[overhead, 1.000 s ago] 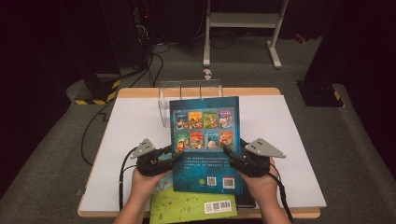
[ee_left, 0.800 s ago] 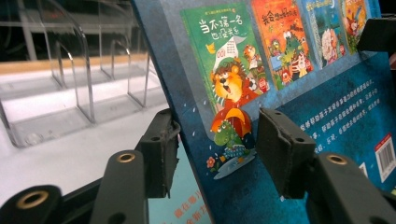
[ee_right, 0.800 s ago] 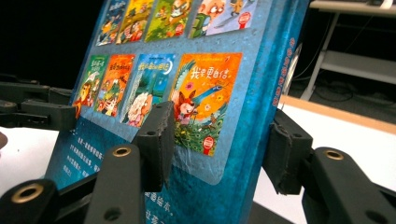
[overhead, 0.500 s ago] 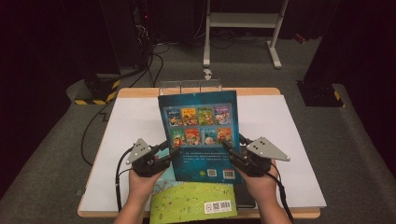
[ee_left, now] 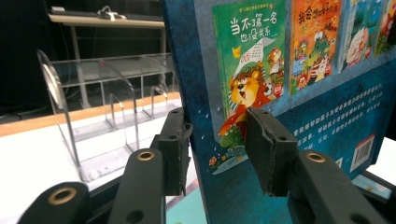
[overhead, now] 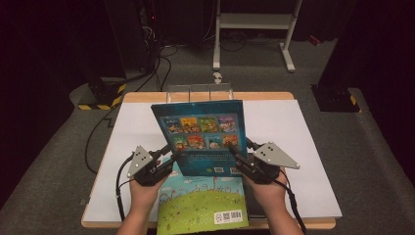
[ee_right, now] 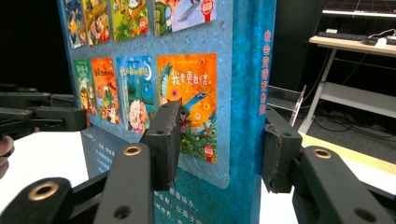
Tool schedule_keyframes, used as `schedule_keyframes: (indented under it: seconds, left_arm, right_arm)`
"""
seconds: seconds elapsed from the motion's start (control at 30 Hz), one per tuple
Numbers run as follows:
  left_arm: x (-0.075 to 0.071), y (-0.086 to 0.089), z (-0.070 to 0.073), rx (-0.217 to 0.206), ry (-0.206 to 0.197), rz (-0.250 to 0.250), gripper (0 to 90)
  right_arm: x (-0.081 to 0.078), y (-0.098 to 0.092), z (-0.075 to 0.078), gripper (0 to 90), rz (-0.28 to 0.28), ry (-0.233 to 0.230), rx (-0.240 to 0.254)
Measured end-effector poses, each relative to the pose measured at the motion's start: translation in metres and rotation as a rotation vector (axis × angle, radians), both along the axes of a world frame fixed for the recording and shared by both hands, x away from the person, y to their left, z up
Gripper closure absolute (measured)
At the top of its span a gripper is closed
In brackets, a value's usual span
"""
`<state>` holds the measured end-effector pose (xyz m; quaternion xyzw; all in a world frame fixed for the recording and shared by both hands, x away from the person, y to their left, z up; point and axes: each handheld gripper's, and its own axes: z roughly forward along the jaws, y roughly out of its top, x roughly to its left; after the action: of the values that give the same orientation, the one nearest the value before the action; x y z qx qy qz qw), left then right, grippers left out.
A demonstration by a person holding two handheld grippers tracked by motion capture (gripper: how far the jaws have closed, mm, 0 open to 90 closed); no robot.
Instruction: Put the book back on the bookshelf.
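A blue picture book with small cover pictures on its back stands tilted up above the white table. My left gripper holds the book's left edge; its pads press on both faces of the blue book. My right gripper clamps the spine side, one pad on the cover of the blue book. Both grippers' jaws have just been closing on the book. A green book lies flat beneath it.
A clear acrylic book rack stands at the table's far edge, behind the raised book; its dividers are upright. A dark flat item lies under the green book's right side. A metal stand stands on the floor beyond.
The blue book's lower edge has come up off the green book and it stands more upright. Both hands have risen slightly with it, uncovering more of the green book.
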<state>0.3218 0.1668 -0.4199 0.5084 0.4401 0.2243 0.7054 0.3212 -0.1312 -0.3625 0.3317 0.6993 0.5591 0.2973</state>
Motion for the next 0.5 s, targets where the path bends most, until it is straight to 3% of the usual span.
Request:
schedule_keyframes:
  seconds: [0.23, 0.5]
  left_arm:
    - [0.01, 0.003, -0.001, 0.014, -0.026, 0.03, 59.9]
    - [0.014, 0.004, -0.006, 0.004, -0.014, 0.028, 59.7]
  right_arm:
    - [0.012, 0.008, 0.002, 52.8, -0.001, -0.003, -0.009]
    - [0.016, 0.012, 0.0, 52.2, -0.006, -0.009, -0.023]
